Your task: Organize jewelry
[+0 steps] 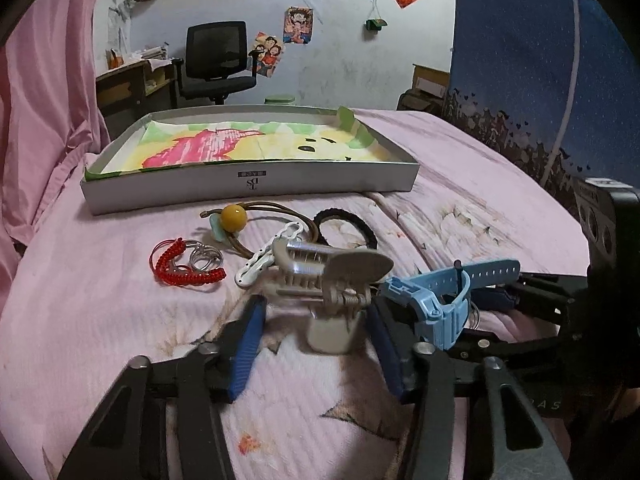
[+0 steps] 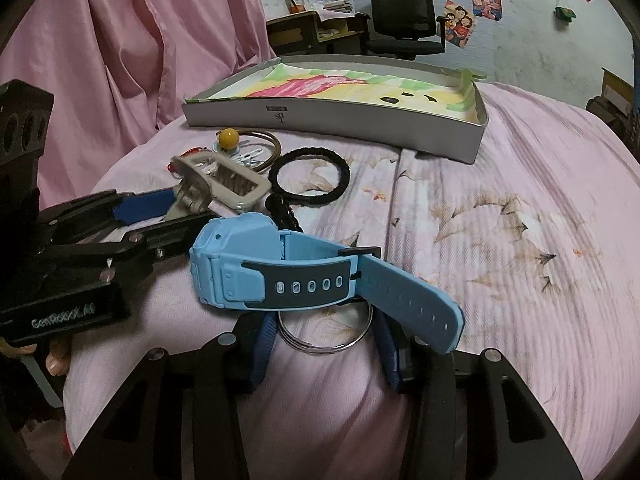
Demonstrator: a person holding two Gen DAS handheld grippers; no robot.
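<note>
My left gripper [image 1: 314, 308] stands open on the pink bed, with a beige claw hair clip [image 1: 328, 276] upright between its blue pads [image 1: 246, 344] and a gap on each side. My right gripper [image 2: 326, 320] is open too. A light blue watch [image 2: 272, 268] lies across its fingertips, and a thin metal ring [image 2: 324, 330] rests on the bed between them. Beyond lie a red coiled band [image 1: 184, 268], a yellow-bead hair tie [image 1: 233, 214], a white clip [image 1: 260, 258] and a black hair tie [image 2: 308, 176]. A shallow grey box [image 1: 248, 182] lined with colourful cloth sits behind them.
Pink curtains [image 1: 44, 112] hang along the left of the bed [image 2: 500, 240]. A blue hanging [image 1: 532, 72] closes off the right. Past the bed stand a black office chair [image 1: 218, 60] and a cluttered desk [image 1: 128, 76]. Fingers of a hand [image 2: 56, 360] hold the left gripper's handle.
</note>
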